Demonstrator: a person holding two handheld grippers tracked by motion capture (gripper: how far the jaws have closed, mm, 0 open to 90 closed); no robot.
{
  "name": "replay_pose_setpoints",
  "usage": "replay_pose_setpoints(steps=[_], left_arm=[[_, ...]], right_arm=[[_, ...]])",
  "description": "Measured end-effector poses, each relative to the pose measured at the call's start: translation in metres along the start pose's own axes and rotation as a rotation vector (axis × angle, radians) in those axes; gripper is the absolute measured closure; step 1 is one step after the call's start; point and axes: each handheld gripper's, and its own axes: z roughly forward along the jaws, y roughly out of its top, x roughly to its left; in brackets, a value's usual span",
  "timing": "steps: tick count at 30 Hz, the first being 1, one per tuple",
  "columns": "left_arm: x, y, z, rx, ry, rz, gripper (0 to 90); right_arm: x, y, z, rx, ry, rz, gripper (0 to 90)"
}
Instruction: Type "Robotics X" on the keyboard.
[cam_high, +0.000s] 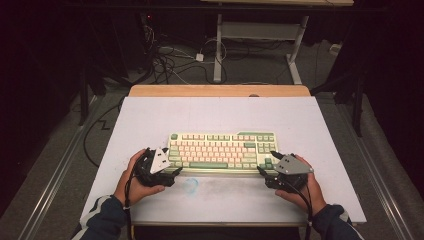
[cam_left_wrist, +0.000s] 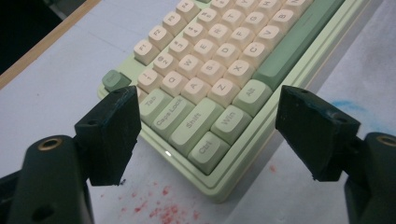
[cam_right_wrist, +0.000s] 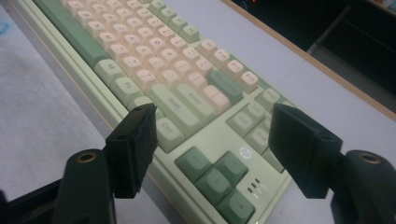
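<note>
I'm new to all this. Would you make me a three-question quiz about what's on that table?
1. True or false: the left hand-held gripper is clamped on the keyboard.
2. Which corner of the keyboard does the right hand-held gripper straddle: A) the arrow-key corner, B) the Esc corner, C) the Tab corner?
3. What colour are the smudges on the table in front of the left hand-held gripper?

Key:
1. False; its jaws stand apart on either side of the Ctrl corner, not pressing it.
2. A.
3. Red; a blue smear lies further off.
</note>
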Motion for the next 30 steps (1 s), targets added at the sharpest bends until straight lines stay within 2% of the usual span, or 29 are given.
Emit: replay_pose_setpoints(steps=[2,6,10,13,17,19,26,30], left_arm=[[0.003,-0.001,-0.002,-0.003,0.006,-0.008,20.8],[0.007,-0.004,-0.006,0.001,0.019,-0.011,20.5],[0.010,-0.005,-0.011,-0.004,0.038,-0.015,20.5],[0.011,-0.007,-0.014,-0.005,0.048,-0.019,20.5],[0.013,-0.009,-0.017,-0.005,0.060,-0.024,20.5],[0.014,-0.009,-0.019,-0.002,0.058,-0.033,20.5],[0.017,-0.012,-0.021,0.010,0.067,-0.042,20.5],[0.016,-0.013,-0.020,0.009,0.069,-0.046,20.5]], right_arm=[[-0.003,0.002,0.000,-0.004,0.019,0.006,36.7],[-0.009,0.009,0.001,-0.004,0.059,0.055,44.6],[-0.013,0.017,0.007,0.031,0.075,0.067,62.9],[-0.015,0.024,0.015,0.057,0.111,0.072,78.5],[-0.016,0.032,0.028,0.083,0.157,0.072,88.8],[-0.015,0.034,0.036,0.099,0.181,0.068,90.0],[-0.009,0.034,0.054,0.147,0.221,0.049,90.0],[-0.006,0.032,0.056,0.161,0.217,0.040,90.0]])
